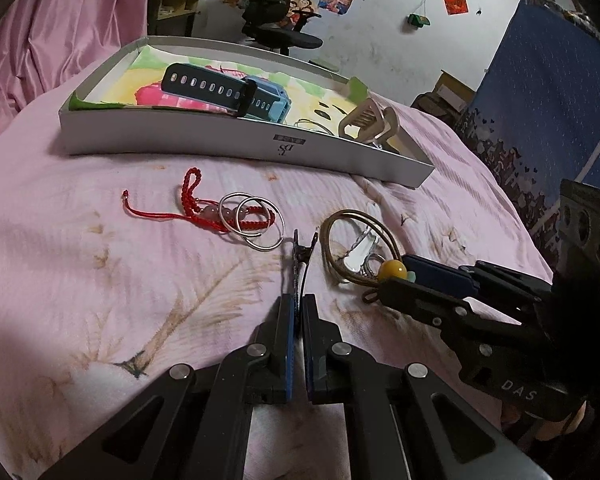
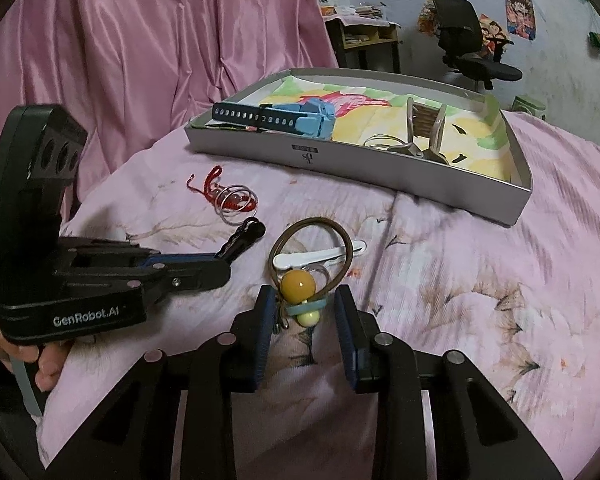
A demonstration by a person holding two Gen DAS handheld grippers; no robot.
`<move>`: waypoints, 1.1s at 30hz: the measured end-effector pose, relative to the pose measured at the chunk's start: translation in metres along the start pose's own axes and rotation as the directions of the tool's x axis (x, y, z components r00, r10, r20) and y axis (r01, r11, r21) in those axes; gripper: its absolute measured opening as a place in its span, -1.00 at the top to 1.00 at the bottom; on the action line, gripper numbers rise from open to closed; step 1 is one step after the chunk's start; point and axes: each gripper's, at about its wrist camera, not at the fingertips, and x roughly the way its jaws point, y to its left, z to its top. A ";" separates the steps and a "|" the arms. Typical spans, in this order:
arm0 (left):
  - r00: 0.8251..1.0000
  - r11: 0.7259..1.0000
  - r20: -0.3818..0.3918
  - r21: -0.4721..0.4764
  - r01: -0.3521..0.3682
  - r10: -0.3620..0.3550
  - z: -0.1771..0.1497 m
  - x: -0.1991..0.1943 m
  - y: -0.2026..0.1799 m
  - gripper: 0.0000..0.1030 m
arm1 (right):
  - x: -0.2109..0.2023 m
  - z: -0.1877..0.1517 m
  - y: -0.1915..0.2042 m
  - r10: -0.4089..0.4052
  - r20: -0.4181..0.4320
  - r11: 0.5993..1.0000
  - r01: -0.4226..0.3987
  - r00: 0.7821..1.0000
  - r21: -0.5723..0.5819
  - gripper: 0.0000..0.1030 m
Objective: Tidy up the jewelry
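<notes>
On the pink bedspread, my left gripper [image 1: 298, 301] is shut on a thin black hair clip [image 1: 301, 264] that sticks out forward from its pads. In the right wrist view the same gripper [image 2: 225, 261] comes in from the left with the clip [image 2: 246, 234] at its tip. My right gripper [image 2: 305, 300] stands open astride a yellow bead [image 2: 298, 286] on a brown hair tie [image 2: 312, 222]; its pads are not pressing on it. A grey box [image 1: 240, 144] behind holds a blue watch [image 1: 268, 100] and a beige claw clip [image 1: 370, 120].
A red cord bracelet [image 1: 196, 204] and two silver hoops [image 1: 256, 220] lie in front of the box. A white hair pin [image 2: 320, 257] lies inside the hair tie. Pink curtain [image 2: 160, 40] hangs at the back left. A hand [image 2: 48, 364] holds the left gripper.
</notes>
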 end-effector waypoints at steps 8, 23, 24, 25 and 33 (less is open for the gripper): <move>0.999 1.000 0.031 0.001 0.009 -0.009 -0.001 -0.007 0.001 0.92 | 0.003 0.003 -0.003 0.021 0.021 0.999 -0.021 1.000 0.025 0.54; 0.975 1.000 0.224 0.016 0.008 -0.011 0.013 -0.042 -0.004 0.92 | -0.024 0.008 -0.010 0.032 0.182 0.999 -0.039 0.983 0.035 0.55; 0.969 1.000 0.247 0.015 0.003 -0.006 0.015 -0.046 -0.003 0.92 | -0.026 0.008 -0.011 0.032 0.195 0.999 -0.039 0.980 0.036 0.55; 0.962 1.000 0.272 0.012 -0.001 -0.002 0.019 -0.050 -0.002 0.92 | -0.028 0.009 -0.012 0.029 0.216 0.999 -0.038 0.976 0.038 0.55; 0.923 0.996 0.373 -0.028 -0.088 0.092 0.064 -0.069 0.018 0.92 | -0.034 0.031 -0.022 -0.020 0.354 0.996 -0.011 0.935 0.087 0.55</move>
